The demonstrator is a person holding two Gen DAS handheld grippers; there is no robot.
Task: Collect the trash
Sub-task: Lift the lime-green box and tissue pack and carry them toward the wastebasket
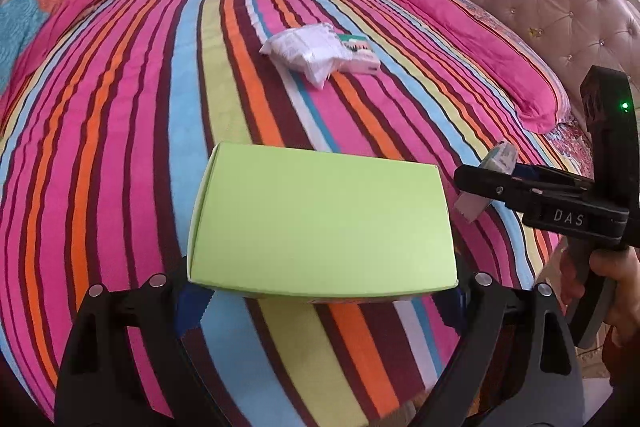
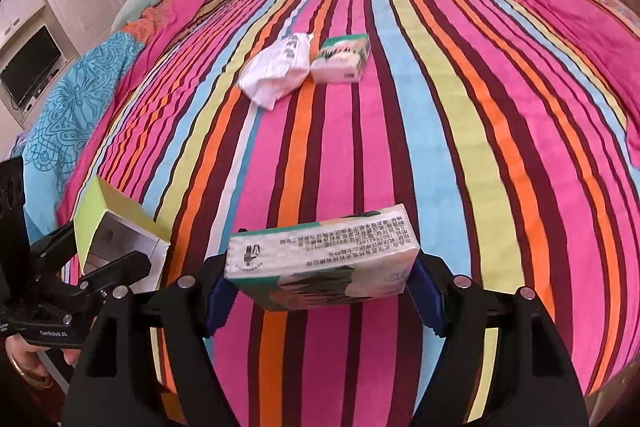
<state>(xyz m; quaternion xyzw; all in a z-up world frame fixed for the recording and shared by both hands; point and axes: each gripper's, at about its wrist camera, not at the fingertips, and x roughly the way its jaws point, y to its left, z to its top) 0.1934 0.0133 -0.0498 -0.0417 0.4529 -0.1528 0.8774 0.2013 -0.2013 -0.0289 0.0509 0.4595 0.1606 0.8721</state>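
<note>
On my right gripper [image 1: 486, 187], seen from the left wrist view, I can read "DAS" in white letters on the black body; on my left gripper [image 2: 116, 259], seen from the right wrist view, a small white mark reads roughly "GenRobot.AI". The tissue pack [image 2: 320, 261] between my right fingers [image 2: 218, 297] carries lines of Chinese print and a small logo, too fine for me to read.

My left fingers [image 1: 194, 303] stand wide and clamp the green box [image 1: 320, 219] by its two sides, lifted clear of the striped bed [image 1: 140, 147]. The box is open at one end, and from the right wrist view its white inside looks bare as far as I can see. My right fingers, at a middling width, press on the short ends of the tissue pack, which is also off the bed.

Farther out on the bed lie a crumpled white wrapper [image 2: 276, 73] and a second tissue pack [image 2: 342, 61], touching each other, well apart from both of my grippers.
</note>
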